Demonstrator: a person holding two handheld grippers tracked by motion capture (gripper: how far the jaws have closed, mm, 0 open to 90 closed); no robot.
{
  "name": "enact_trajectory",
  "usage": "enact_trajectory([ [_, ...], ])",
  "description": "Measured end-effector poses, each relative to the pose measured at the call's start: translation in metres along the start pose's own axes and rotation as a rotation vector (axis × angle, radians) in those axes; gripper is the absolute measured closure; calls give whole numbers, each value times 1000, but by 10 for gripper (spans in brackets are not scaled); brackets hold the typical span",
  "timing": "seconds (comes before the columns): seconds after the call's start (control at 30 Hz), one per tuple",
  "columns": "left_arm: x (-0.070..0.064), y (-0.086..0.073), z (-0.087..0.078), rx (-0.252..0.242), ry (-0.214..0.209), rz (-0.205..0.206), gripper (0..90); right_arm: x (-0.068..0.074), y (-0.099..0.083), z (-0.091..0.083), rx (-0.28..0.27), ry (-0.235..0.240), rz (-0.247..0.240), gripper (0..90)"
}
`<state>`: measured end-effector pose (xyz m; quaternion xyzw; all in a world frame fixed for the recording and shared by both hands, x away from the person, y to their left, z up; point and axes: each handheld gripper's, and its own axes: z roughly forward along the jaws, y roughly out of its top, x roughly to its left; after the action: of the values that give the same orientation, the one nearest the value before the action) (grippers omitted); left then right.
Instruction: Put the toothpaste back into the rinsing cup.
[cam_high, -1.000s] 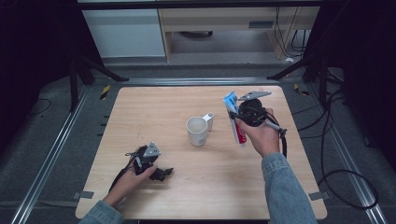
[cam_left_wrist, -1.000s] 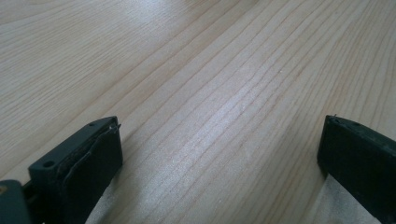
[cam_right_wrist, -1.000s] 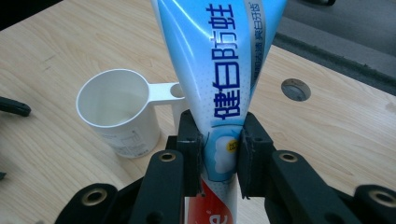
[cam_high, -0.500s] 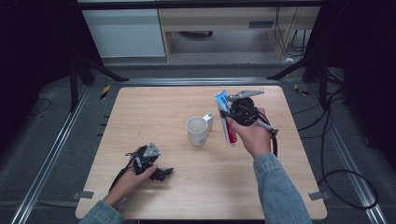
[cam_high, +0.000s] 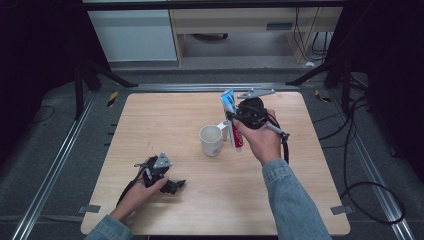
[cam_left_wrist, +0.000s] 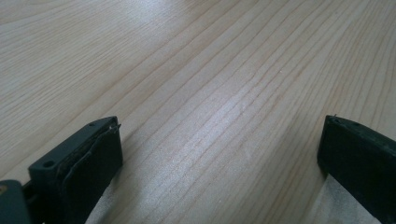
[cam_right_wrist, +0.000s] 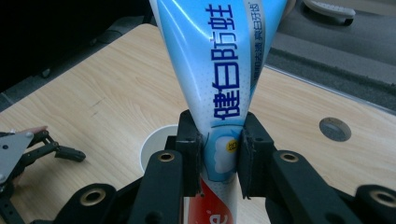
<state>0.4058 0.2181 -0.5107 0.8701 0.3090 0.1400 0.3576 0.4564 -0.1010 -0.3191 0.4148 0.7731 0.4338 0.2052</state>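
The wooden surface (cam_high: 165, 120) lies mostly bare, with wide free room toward its left and far edges. The white cup (cam_high: 211, 140) stands near centre. The right tool (cam_right_wrist: 219, 154) clamps the toothpaste tube (cam_right_wrist: 219, 70) just beside the cup. The left tool (cam_high: 167, 184) rests spread apart near the front edge.

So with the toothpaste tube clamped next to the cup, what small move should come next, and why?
Probably shift the right gripper slightly toward the white cup and lower it. It holds the toothpaste tube upright just beside the cup, whose open mouth shows behind the tube. The left gripper rests open on the table.
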Motion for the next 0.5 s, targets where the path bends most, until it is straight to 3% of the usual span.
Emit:
enact_trajectory([
  [0.5, 0, 0, 0, 2, -1, 0, 0, 14, 30, 8, -72, -5, -18, 729],
])
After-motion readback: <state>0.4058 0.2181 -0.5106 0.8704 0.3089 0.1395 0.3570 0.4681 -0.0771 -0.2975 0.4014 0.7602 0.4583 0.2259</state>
